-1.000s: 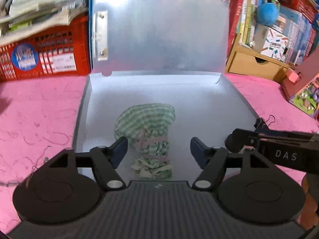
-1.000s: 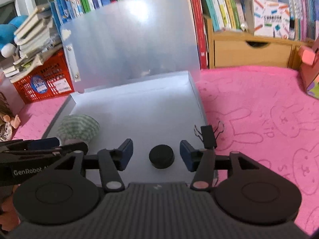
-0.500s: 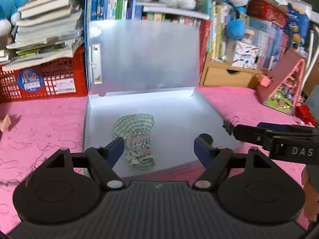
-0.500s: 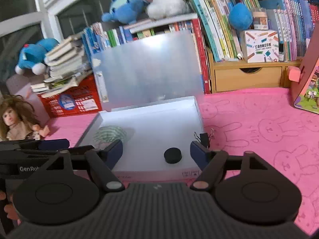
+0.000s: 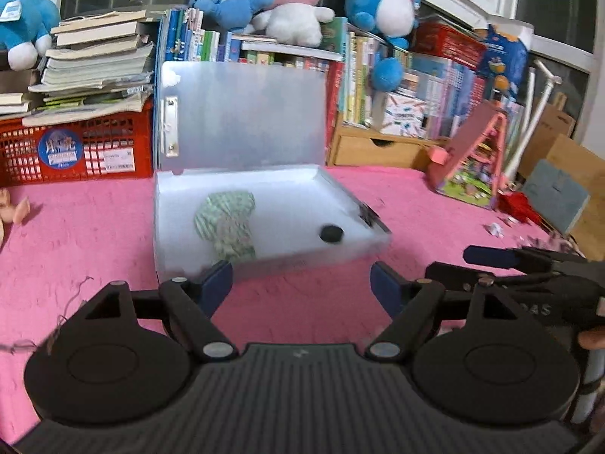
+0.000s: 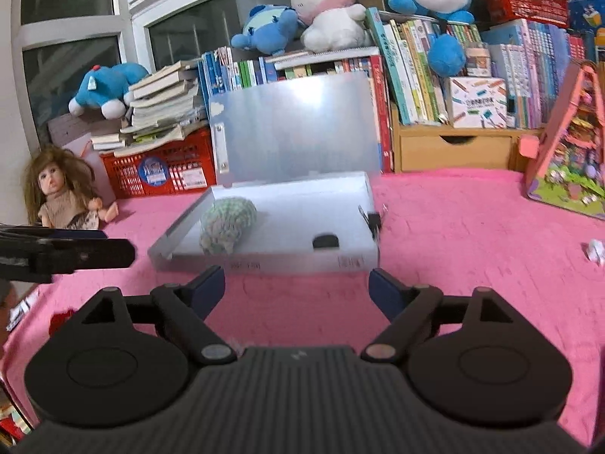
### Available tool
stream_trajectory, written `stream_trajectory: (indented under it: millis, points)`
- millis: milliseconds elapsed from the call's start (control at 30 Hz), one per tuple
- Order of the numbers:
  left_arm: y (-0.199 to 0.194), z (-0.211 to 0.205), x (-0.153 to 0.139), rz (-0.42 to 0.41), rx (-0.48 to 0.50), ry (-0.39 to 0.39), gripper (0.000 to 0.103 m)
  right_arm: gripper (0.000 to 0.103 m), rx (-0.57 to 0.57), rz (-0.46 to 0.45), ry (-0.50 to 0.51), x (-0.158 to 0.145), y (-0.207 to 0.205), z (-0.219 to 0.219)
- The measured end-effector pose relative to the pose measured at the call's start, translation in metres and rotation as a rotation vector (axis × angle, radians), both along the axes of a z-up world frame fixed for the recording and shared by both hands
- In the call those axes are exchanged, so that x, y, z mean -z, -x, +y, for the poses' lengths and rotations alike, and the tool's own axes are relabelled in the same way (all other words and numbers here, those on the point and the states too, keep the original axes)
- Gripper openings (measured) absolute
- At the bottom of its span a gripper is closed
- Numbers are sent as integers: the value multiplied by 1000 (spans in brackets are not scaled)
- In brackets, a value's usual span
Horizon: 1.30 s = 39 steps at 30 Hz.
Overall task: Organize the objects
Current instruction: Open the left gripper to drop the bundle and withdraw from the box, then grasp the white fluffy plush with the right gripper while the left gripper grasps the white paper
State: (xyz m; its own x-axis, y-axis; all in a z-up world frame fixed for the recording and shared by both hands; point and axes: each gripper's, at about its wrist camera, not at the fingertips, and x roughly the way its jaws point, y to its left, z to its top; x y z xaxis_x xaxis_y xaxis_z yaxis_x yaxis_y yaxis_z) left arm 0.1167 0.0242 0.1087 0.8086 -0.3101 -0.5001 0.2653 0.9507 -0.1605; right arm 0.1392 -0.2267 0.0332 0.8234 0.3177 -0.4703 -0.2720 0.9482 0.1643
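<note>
Fingers on both my units stand wide apart with nothing between them; left fingers (image 5: pixel 300 283) and right fingers (image 6: pixel 297 287) have just been opening further, and both hang over bare pink tabletop (image 6: pixel 472 234) short of the case's front wall.

Hazards, largest first: the upright lid (image 5: pixel 245 117) leans near the books and could drop if I knock it; the open case (image 5: pixel 272 257) is light and would likely slide on the cloth if a fingertip catches its front wall; the binder clip (image 6: pixel 373 220) sits at the right rim and could be flicked off; the black disc (image 5: pixel 331 233) may roll.

The green cloth bundle (image 5: pixel 227 223) lies inside, left of centre.

Open room: right of the case is widest; the left is narrower.
</note>
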Motion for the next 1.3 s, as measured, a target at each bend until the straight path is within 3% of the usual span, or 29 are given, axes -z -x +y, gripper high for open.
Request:
stream_trajectory:
  millis: [167,533,833,1033,1100,1300]
  points:
    - [41,-3,20,21,29,16,84,90,20,18,7,20,24,-8]
    - [103,-21,58,21,81,-42,84,90,64,42,-5,54,67,-18]
    - [121,-34,81,51,102,-69,84,90,52,33,11,60,77,-13]
    - [119,-40,96,29,63,-89,83,90,32,39,-11,60,76,-10]
    - [118,-42,101,32,53,-89,82,90,30,41,-22,60,75,-9]
    - [116,-47,112,41,43,-71,62,90,21,35,-9,64,74,2]
